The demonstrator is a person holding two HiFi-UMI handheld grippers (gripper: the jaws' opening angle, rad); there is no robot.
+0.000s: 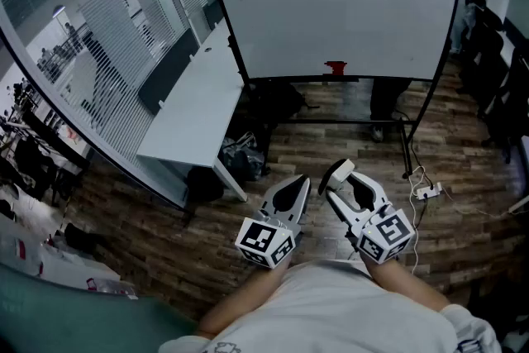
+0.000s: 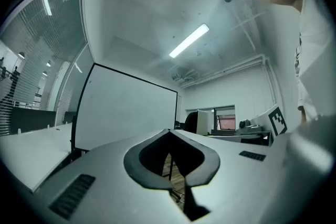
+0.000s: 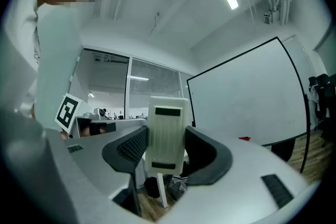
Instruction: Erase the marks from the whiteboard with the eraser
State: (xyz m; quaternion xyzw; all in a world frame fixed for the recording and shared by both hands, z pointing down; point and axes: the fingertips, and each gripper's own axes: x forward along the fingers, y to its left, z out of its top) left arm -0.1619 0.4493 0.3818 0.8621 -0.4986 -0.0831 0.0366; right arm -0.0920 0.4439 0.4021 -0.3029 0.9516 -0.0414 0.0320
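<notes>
The whiteboard stands on its frame across the wood floor, some way ahead of me, and I make out no clear marks on it. A small red object sits on its bottom ledge. Both grippers are held low, close to my body. My right gripper is shut on a white ribbed eraser, which stands upright between its pads. My left gripper is shut with nothing in it, its tips meeting. The board shows to the right in the right gripper view and to the left in the left gripper view.
A long white desk runs along a glass partition left of the board, with dark bags under its near end. A power strip with cables lies on the floor by the board's right leg. Black chairs stand at far right.
</notes>
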